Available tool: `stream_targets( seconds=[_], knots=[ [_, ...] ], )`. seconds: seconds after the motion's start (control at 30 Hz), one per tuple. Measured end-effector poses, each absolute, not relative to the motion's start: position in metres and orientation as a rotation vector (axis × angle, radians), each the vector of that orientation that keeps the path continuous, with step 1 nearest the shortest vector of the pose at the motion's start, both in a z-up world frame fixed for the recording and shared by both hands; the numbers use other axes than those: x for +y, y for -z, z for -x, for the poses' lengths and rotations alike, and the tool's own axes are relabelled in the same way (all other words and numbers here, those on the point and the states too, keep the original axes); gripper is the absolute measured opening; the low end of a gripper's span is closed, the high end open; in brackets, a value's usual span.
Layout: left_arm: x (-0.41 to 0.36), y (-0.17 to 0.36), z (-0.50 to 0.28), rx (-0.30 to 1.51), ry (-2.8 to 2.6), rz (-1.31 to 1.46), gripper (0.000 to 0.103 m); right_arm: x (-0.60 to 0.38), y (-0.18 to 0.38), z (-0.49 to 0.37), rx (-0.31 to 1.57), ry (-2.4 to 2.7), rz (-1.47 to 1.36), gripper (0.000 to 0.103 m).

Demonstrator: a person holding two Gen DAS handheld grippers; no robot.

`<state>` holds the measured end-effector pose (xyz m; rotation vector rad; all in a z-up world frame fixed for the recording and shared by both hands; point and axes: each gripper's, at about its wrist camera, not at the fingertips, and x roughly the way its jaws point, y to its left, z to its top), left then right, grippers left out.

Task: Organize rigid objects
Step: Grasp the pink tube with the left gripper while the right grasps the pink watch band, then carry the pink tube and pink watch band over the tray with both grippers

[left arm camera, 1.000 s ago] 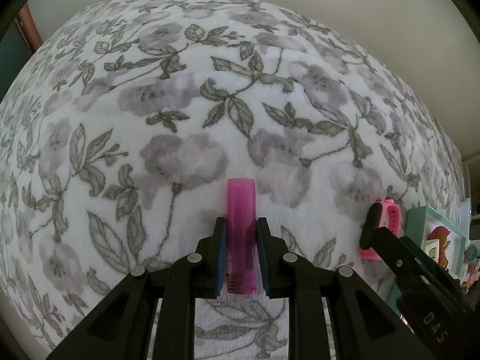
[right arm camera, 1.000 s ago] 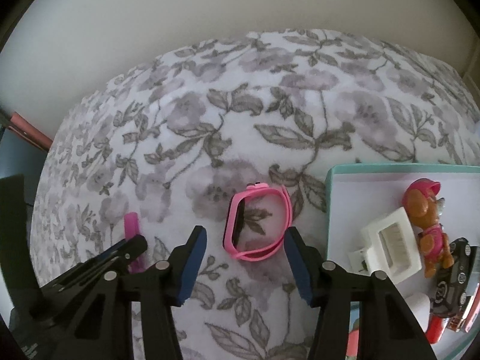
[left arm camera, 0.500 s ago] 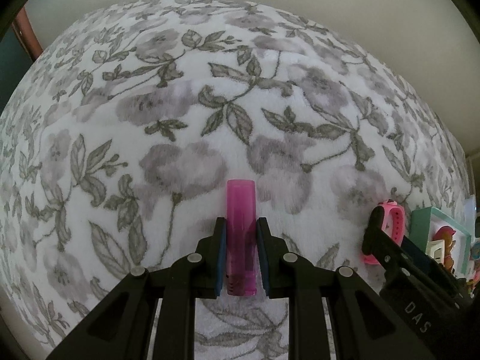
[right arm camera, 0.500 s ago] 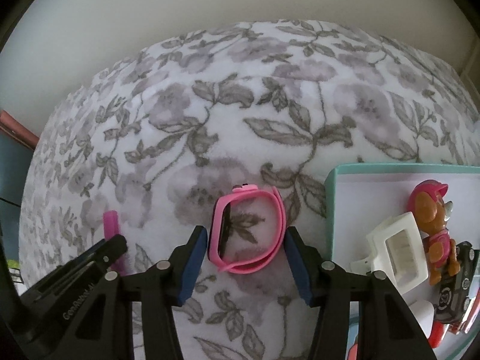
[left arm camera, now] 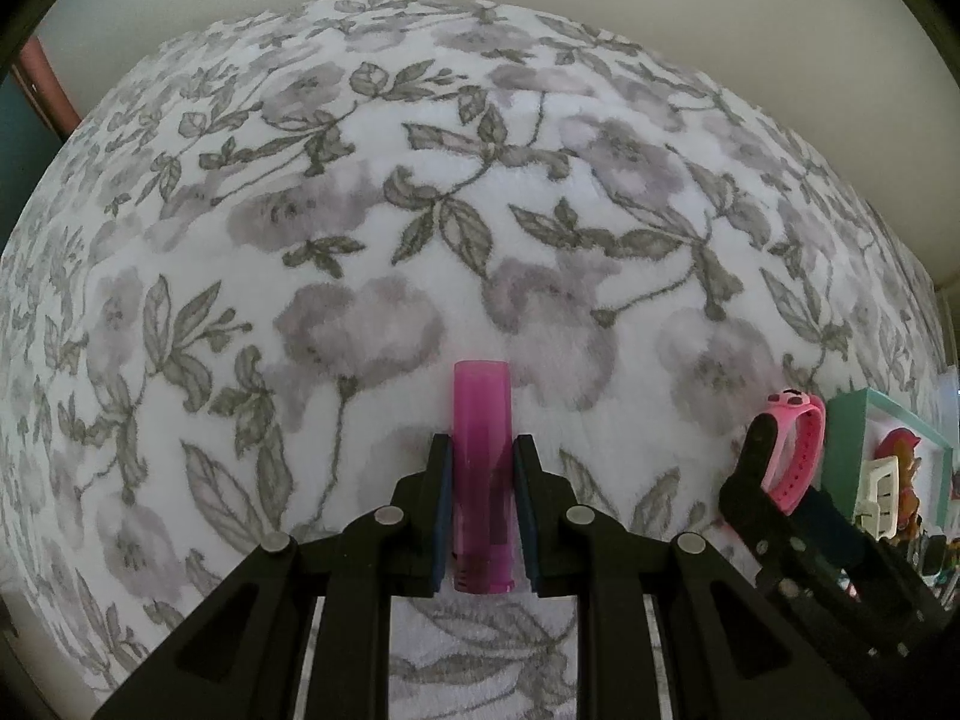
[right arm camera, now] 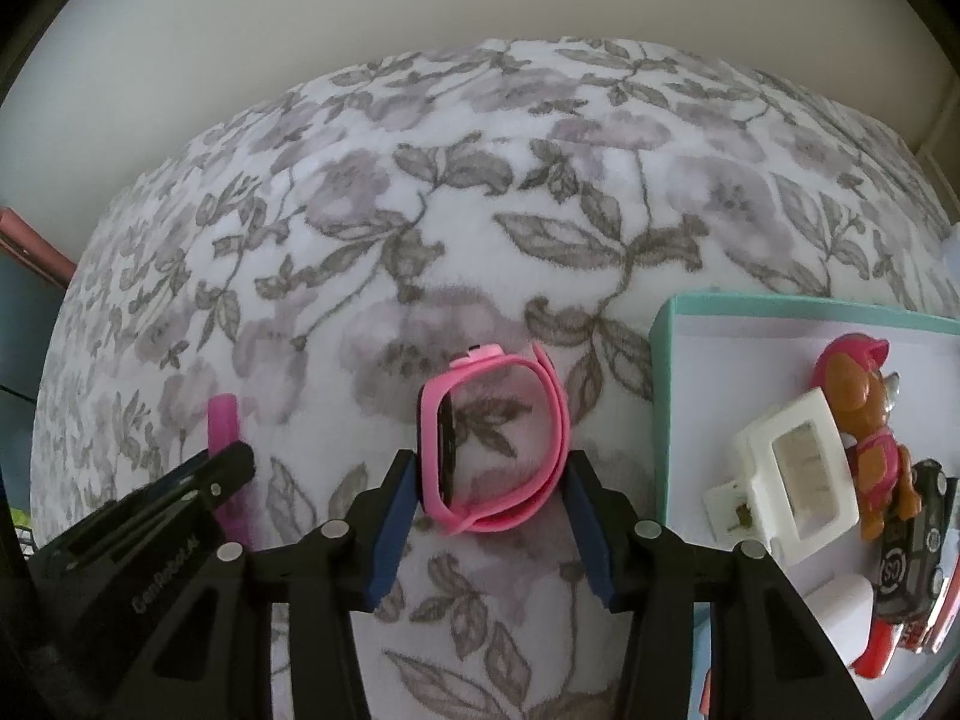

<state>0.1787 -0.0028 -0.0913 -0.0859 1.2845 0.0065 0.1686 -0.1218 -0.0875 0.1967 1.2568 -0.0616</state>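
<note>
Left view, my left gripper (left arm camera: 480, 510): clamped on the pink tube (left arm camera: 482, 468), pads pressed on both its sides.
Left view, tube's place: it runs straight ahead between my fingers, its far end sticking out past the tips over the flowered blanket (left arm camera: 420, 210).
Left view, off to my right: my right gripper (left arm camera: 774, 468) is low beside the pink watch (left arm camera: 795, 450), with the teal box (left arm camera: 846, 438) just beyond it.
Right view, my right gripper (right arm camera: 489, 516): the jaws are closing around the watch (right arm camera: 495, 450); the loop lies between the pads, and I think they are only just short of pressing on it, though the edges are hard to read.
Right view, box (right arm camera: 666, 396): just right of my right finger, already holding a toy pup (right arm camera: 864, 414), a white clip (right arm camera: 786, 468) and a toy car (right arm camera: 912, 564).
Step in hand: tube is gripped, watch is being grasped.
Next move calls for: squeezing the band firmly without it buckling or slipping, then lifting both and carrying them right into the box's free corner.
</note>
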Motion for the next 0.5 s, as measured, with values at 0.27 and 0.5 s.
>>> stream_targets(
  seconds=[0.27, 0.5],
  knots=[
    [0.004, 0.088, -0.161, 1.288, 0.005, 0.127, 0.020, -0.118, 0.081, -0.150, 1.260, 0.040, -0.192, 0.048],
    [0.002, 0.064, -0.144, 1.243, 0.029, 0.130, 0.020, -0.121, 0.062, -0.126, 1.233, 0.018, -0.219, 0.048]
  ],
)
